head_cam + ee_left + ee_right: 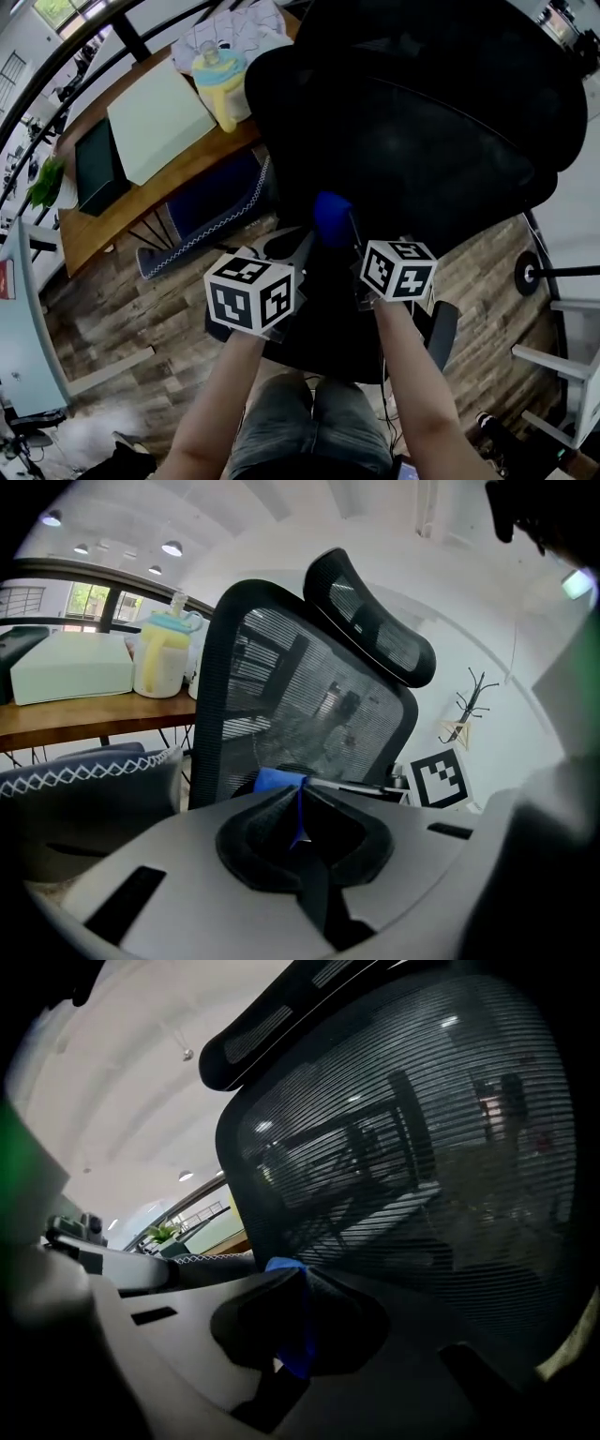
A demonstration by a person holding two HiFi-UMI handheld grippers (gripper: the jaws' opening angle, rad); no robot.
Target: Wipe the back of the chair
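Note:
The black mesh chair back [422, 122] fills the upper right of the head view, its headrest [375, 630] curving above it. A blue cloth [333, 216] is bunched just in front of the mesh's lower part. My left gripper [305, 242] and right gripper [352, 234] meet at it from below, side by side. In the left gripper view the jaws [298, 803] are shut on a thin fold of the blue cloth [279, 780], with the mesh [309, 714] just beyond. In the right gripper view the jaws [302, 1307] are shut on the cloth [292, 1340], close against the mesh [422, 1147].
A wooden table [141, 202] stands to the left with a yellow-and-blue jug [220, 84], a white box [155, 117] and a dark box [94, 164]. A blue cushion with white stitching [211, 202] sits under it. A caster [527, 273] stands at the right.

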